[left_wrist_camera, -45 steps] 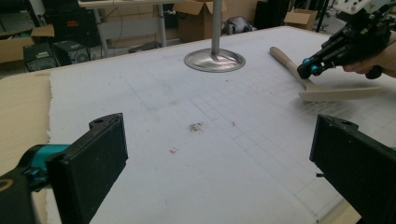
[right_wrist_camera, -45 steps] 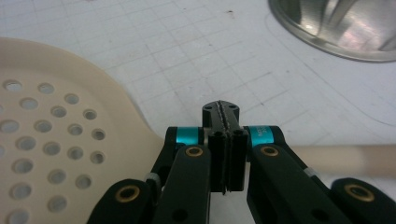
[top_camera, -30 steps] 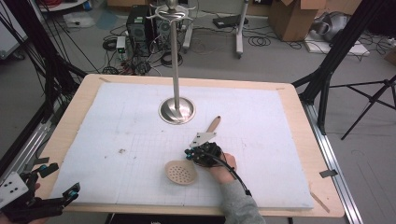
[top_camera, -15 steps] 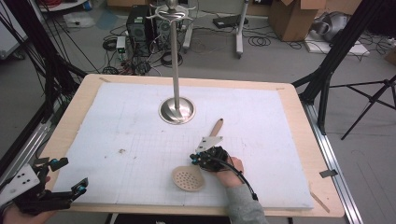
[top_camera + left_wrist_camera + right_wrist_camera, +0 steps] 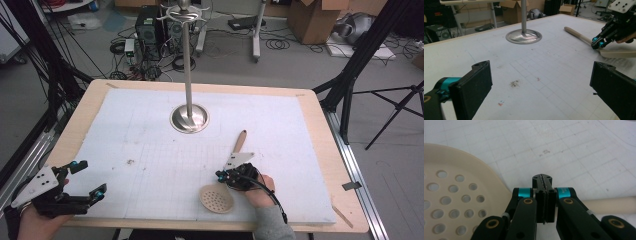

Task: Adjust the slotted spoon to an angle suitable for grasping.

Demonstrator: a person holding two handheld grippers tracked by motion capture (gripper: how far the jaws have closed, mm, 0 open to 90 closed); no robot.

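Stand's steel base [image 5: 189, 119] and pole blocked the mat [image 5: 300, 150] at 12 o'clock. Skimmer [image 5: 217, 198] lay at 5 o'clock. Open passage from 7 to 10 o'clock.

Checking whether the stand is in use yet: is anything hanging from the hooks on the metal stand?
No, the hooks atop the metal stand are bare in the high view.

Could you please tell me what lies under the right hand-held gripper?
The beige perforated skimmer spoon passes under the right hand-held gripper; its handle's middle is covered, so contact cannot be judged.
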